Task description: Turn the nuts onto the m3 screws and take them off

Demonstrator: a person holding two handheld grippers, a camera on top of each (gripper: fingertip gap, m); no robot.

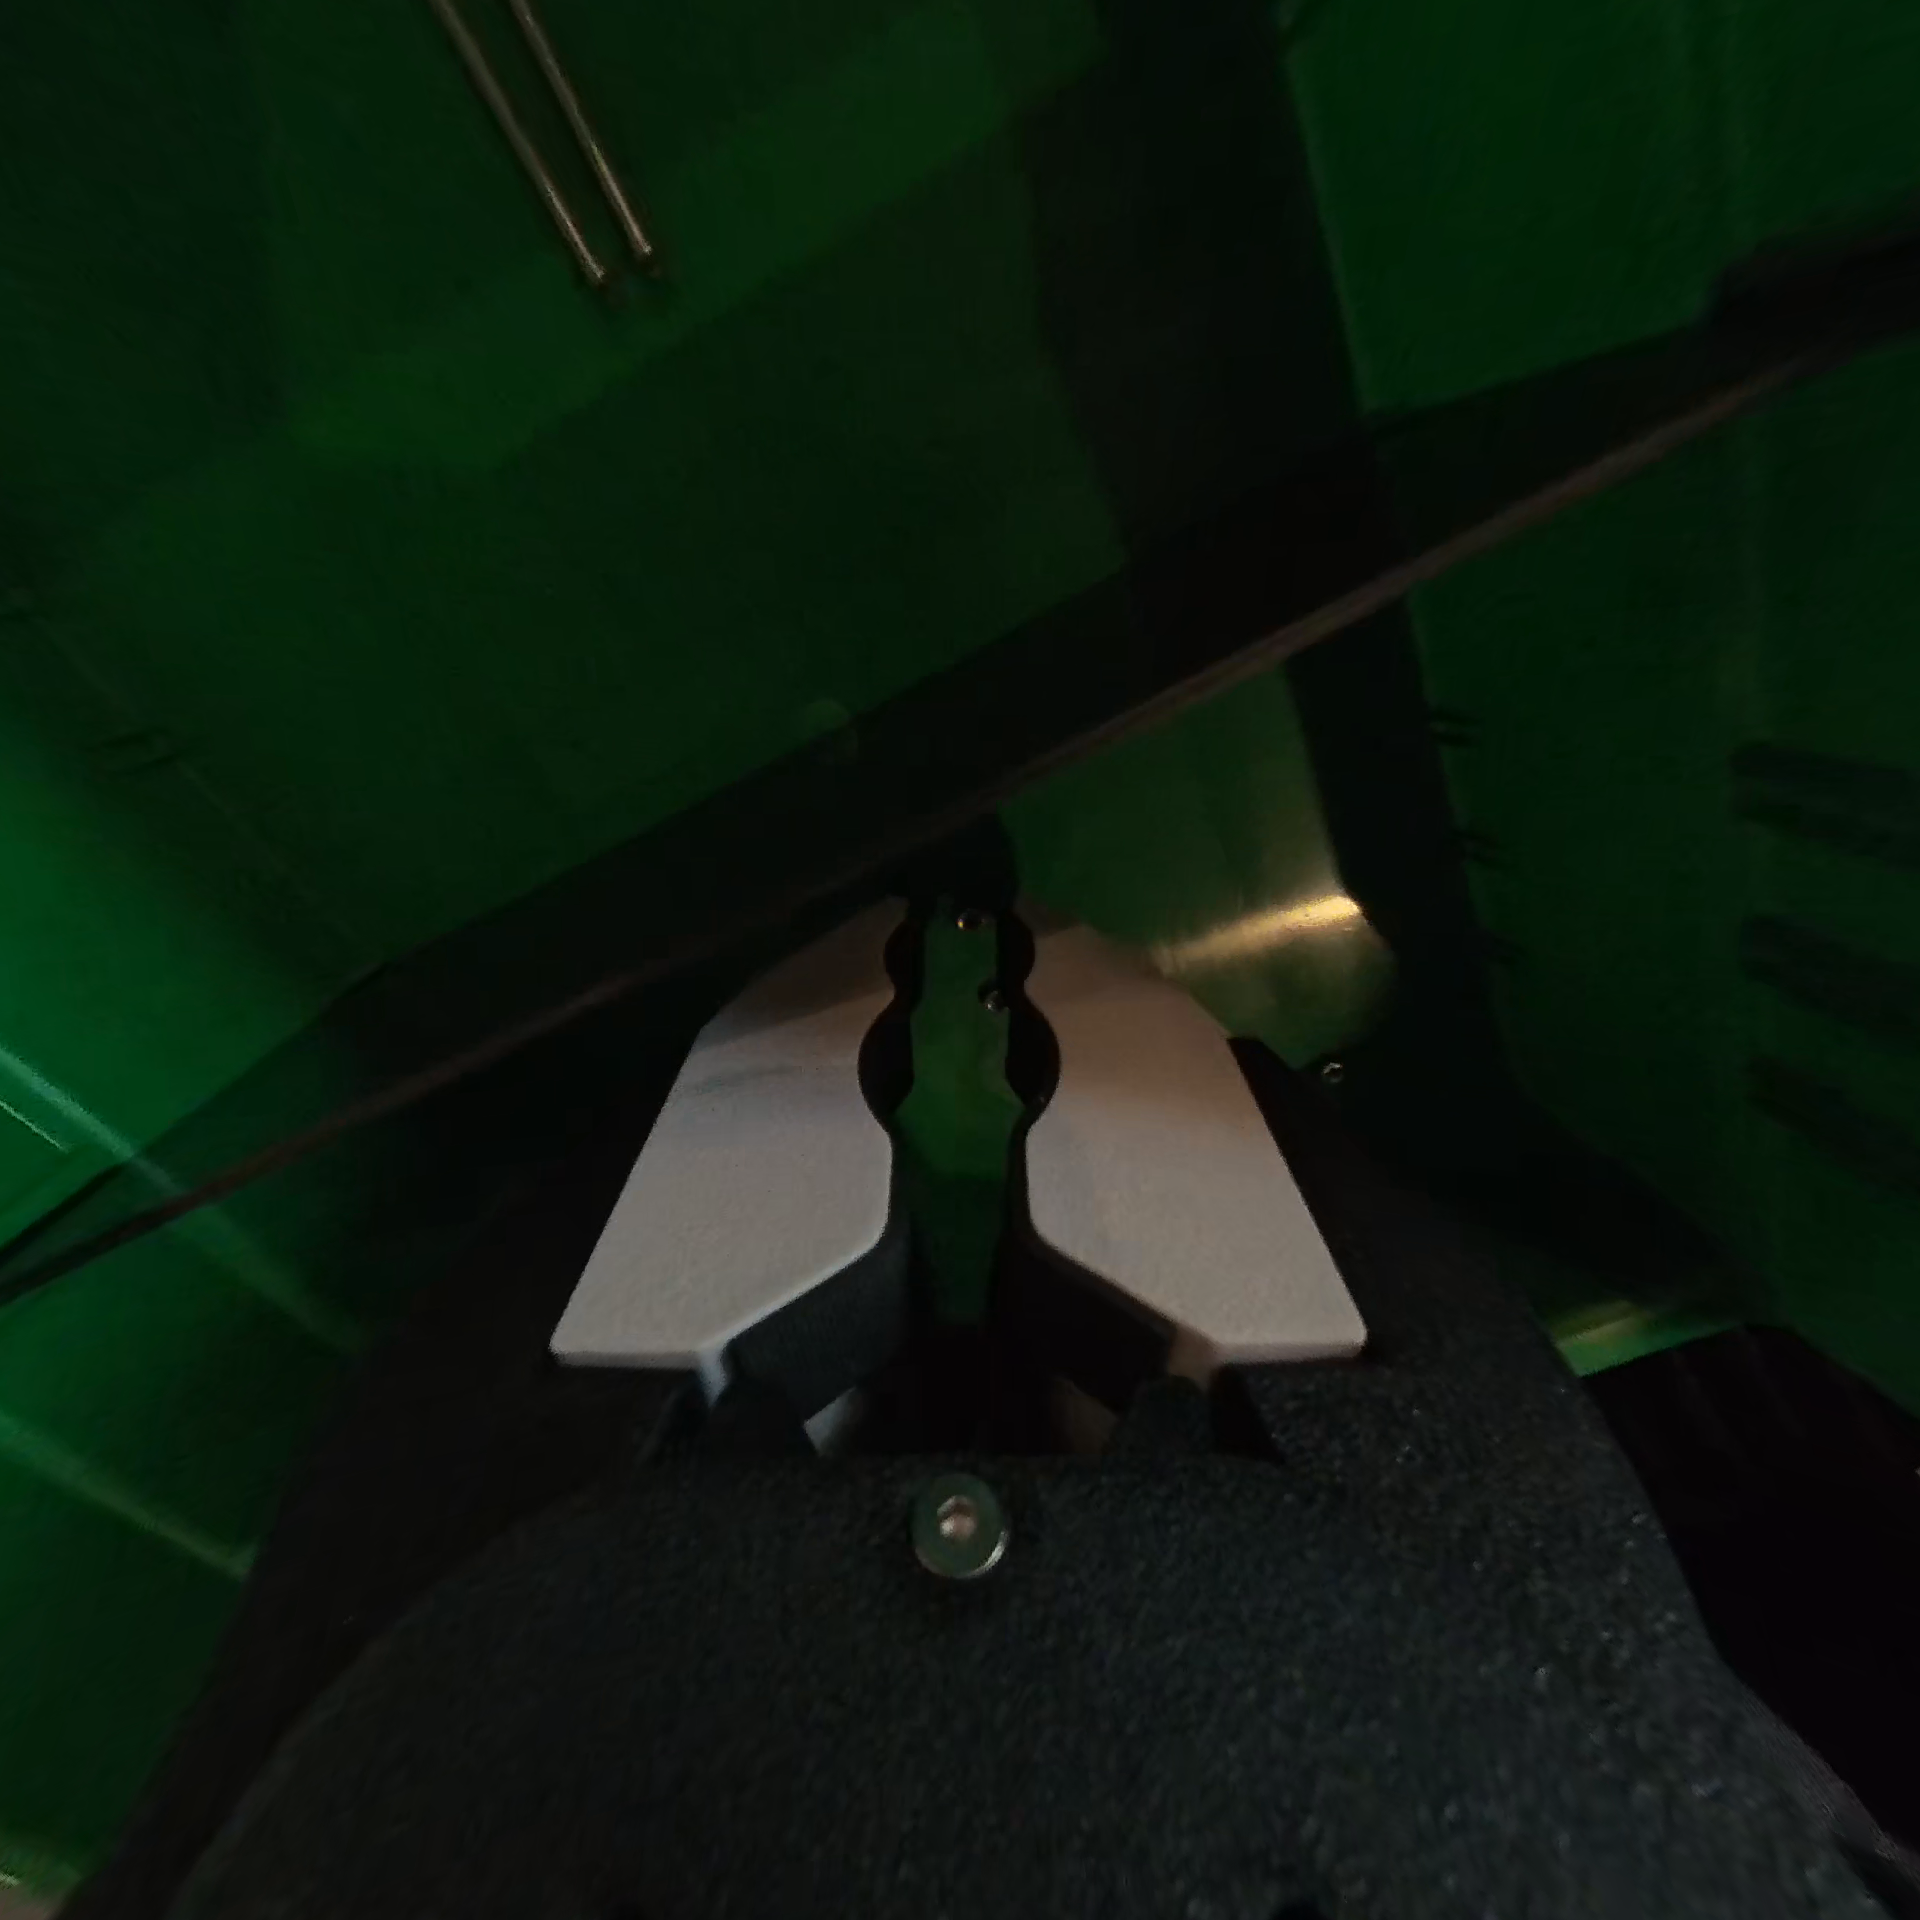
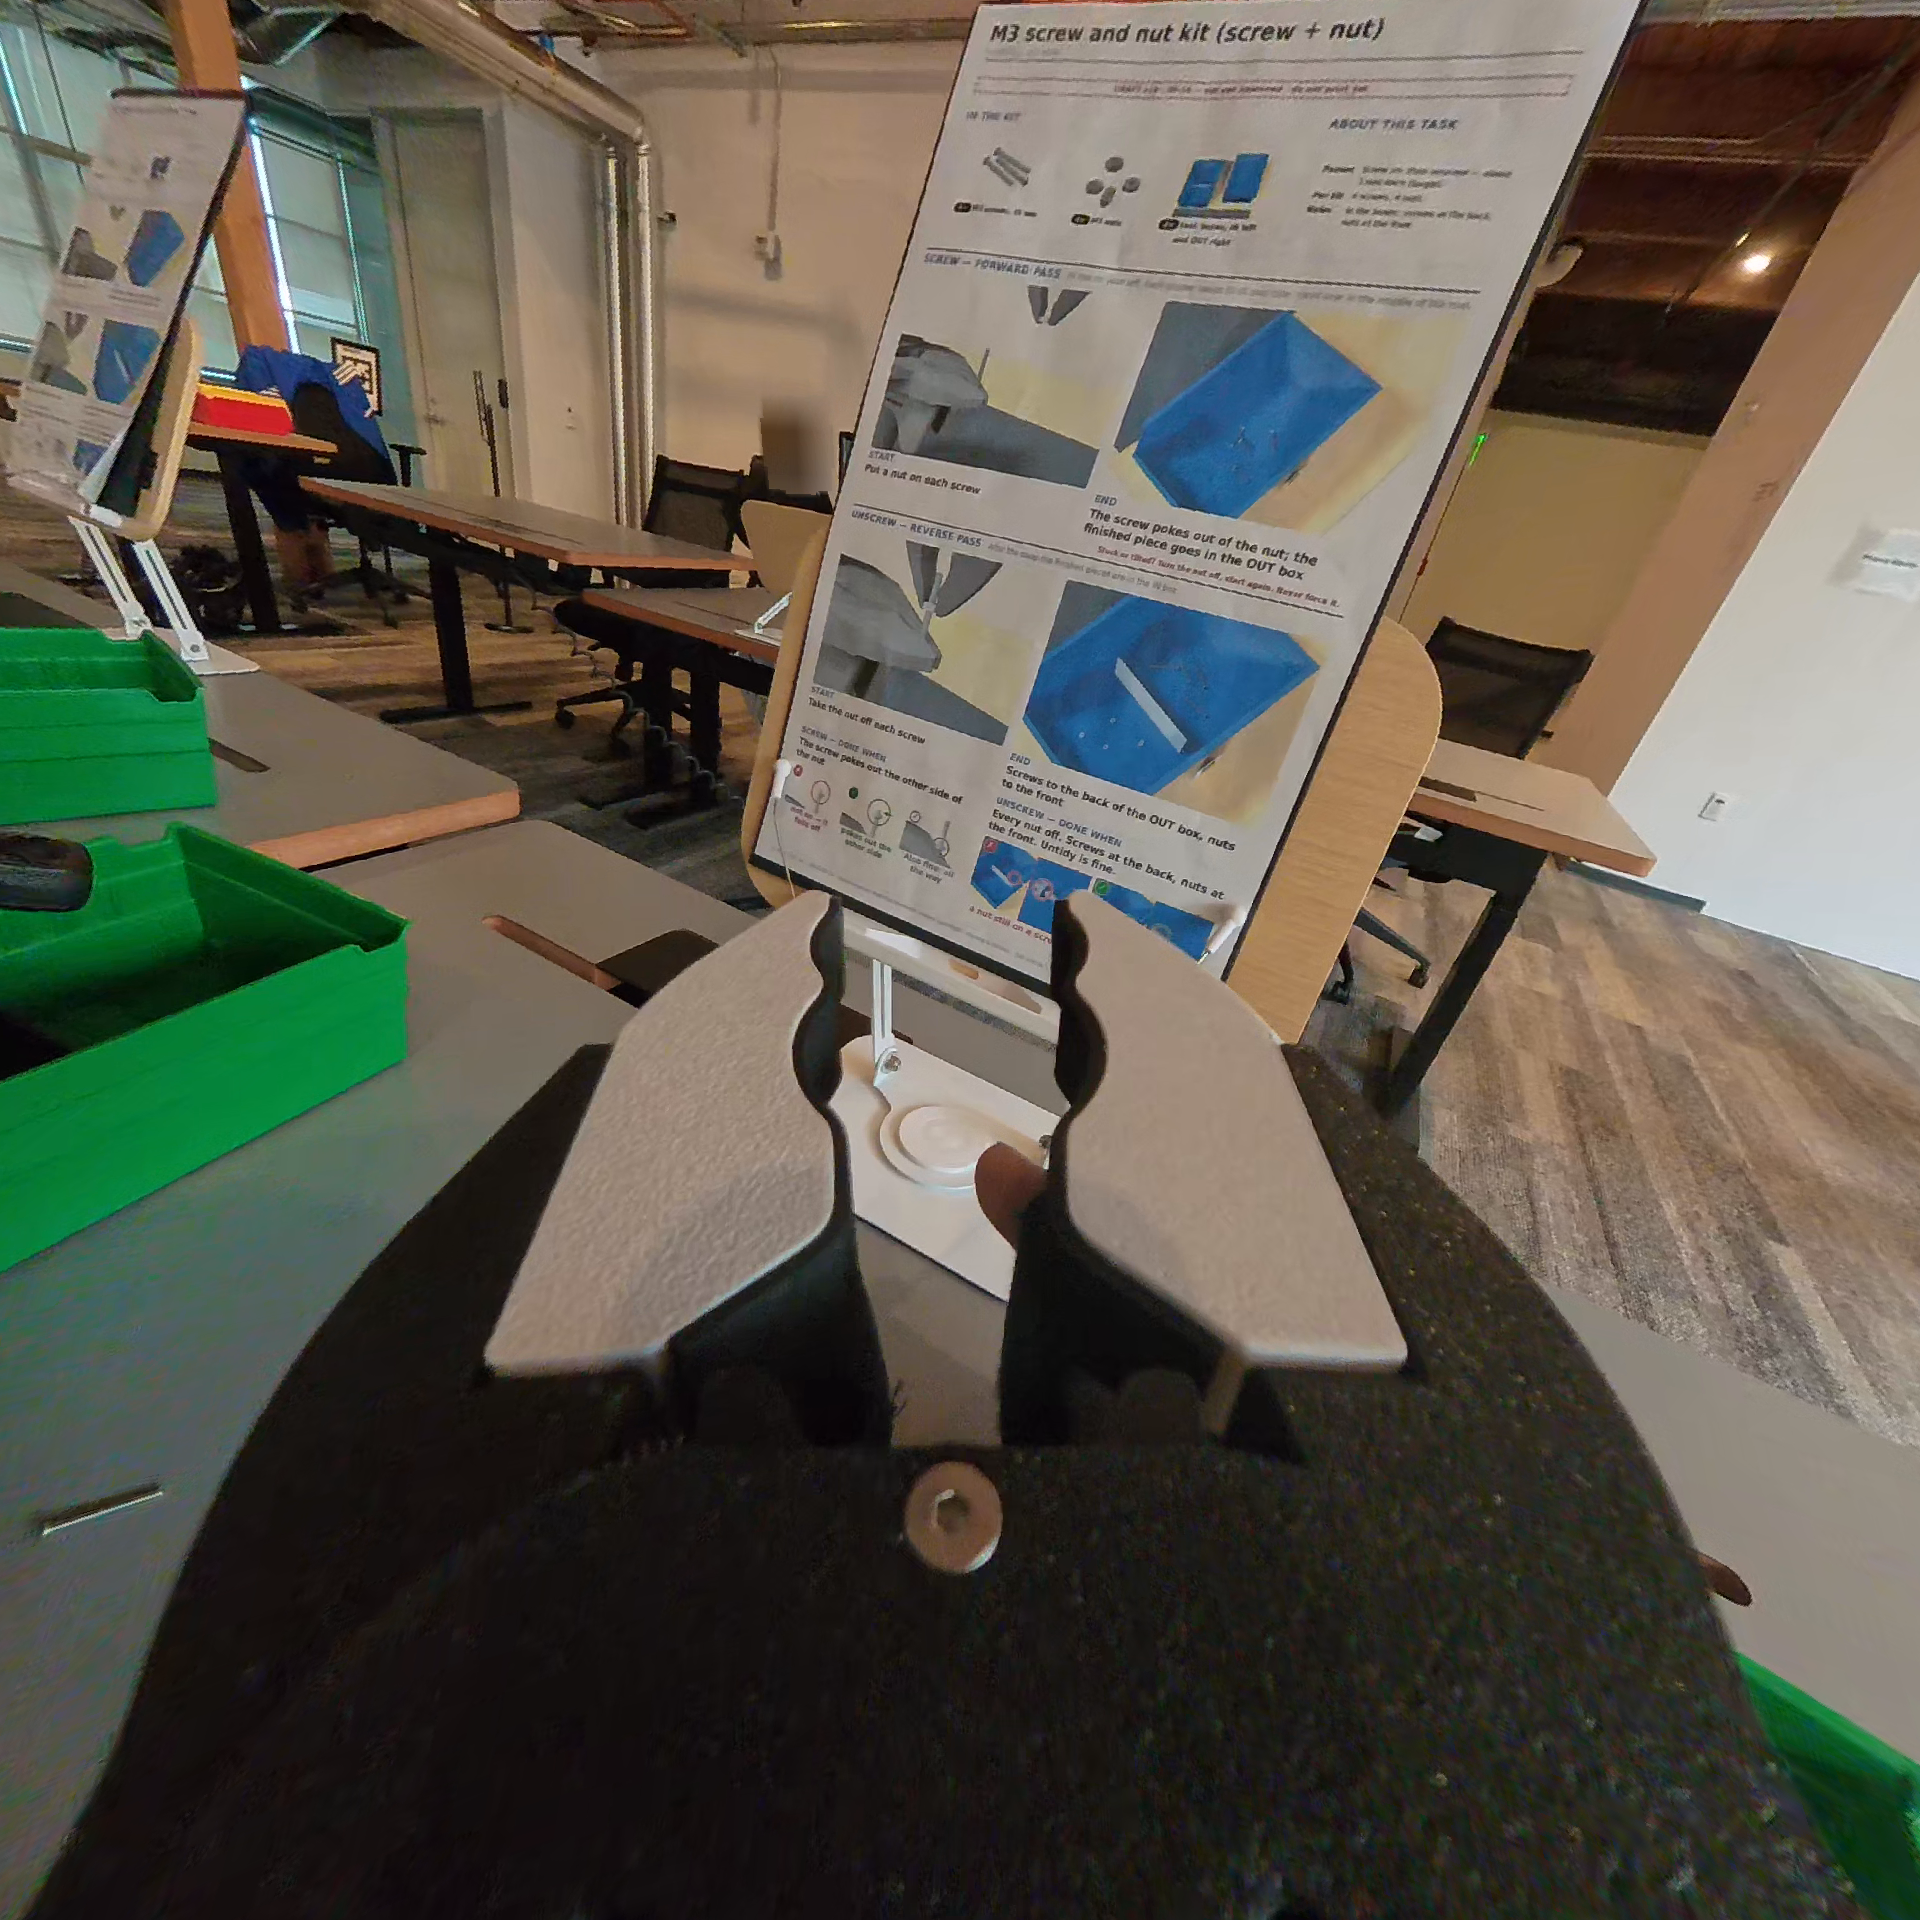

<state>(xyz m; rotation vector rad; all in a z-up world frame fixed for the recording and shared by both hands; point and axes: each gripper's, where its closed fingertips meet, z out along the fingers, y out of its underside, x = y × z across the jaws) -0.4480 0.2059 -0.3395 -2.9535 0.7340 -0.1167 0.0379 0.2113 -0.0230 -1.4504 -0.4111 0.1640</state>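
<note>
screws (image 1: 587,145) lie paired inside the dim green box (image 1: 312,623)

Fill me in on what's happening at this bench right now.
A person works two handheld claws at a grey table with green trays. The left claw is down inside a dim green tray, its fingers close together; something small and shiny sits at the tips, but it is too dark to tell whether it is gripped. Two thin metal pins lie farther in. The right claw is open and empty, raised toward the instruction sheet on its stand. One screw lies on the table.
</note>
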